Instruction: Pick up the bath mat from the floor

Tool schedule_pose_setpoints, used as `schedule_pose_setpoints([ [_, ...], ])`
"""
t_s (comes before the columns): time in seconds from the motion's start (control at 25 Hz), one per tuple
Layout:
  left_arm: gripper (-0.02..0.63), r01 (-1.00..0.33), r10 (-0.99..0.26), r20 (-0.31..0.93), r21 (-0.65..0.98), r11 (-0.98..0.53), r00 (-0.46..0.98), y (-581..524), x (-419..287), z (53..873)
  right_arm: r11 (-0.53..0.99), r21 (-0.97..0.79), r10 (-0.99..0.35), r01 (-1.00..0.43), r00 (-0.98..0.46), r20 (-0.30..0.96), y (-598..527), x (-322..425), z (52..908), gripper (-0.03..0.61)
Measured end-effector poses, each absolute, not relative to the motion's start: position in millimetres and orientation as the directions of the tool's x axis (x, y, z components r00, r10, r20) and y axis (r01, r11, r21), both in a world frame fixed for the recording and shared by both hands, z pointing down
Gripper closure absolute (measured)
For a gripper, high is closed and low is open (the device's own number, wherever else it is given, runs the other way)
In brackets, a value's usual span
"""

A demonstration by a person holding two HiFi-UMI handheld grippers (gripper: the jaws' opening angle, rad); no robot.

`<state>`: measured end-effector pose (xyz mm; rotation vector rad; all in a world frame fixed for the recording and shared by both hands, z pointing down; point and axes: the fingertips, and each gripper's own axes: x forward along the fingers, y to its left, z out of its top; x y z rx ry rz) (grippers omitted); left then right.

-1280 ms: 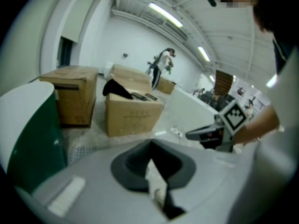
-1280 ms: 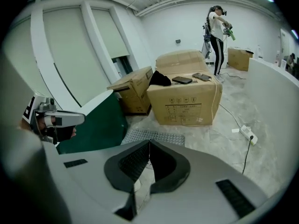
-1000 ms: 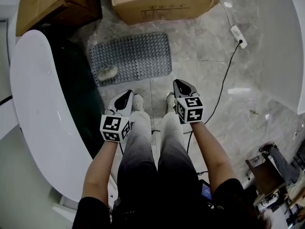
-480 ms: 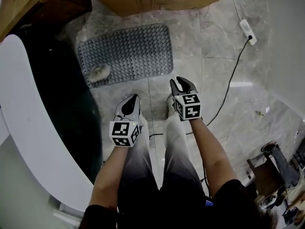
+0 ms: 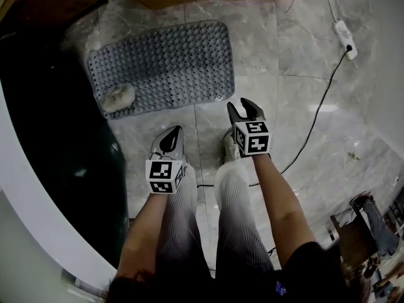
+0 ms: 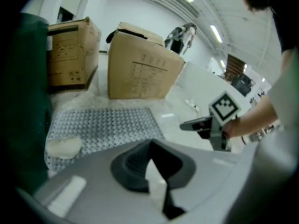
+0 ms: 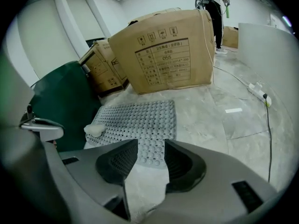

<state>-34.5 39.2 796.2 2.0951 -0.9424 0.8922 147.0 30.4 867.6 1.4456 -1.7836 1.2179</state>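
Now, right gripper: my jaws have just been opening and stand apart with nothing between them, ready, I judge, for the near edge of the grey rectangular rubber bath mat.
Left gripper: clenched on nothing, tilted down beside the right one.
Bath mat's place: flat on the pale marble floor, ahead of both grippers, untouched.
Bath mat's look: round-cornered, studded all over, with a whitish lump on its near left corner.
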Motion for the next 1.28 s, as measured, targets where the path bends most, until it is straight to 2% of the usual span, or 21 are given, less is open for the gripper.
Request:
schedule_pose_setpoints([
  [0.56,0.607,-0.824,-0.405,0.802,0.179,-0.538,0.44,-11,-49,906,-0.002,-0.271,-0.476,-0.963,-0.237,0.847,17,160,997,0.354],
  [1.28,0.607,-0.789,-0.385,0.794,0.182,-0.587,0.47,-27,-54,964,-0.077,-0.216,-0.467,-0.973,-0.156,0.87,1,165,1066,0.322],
])
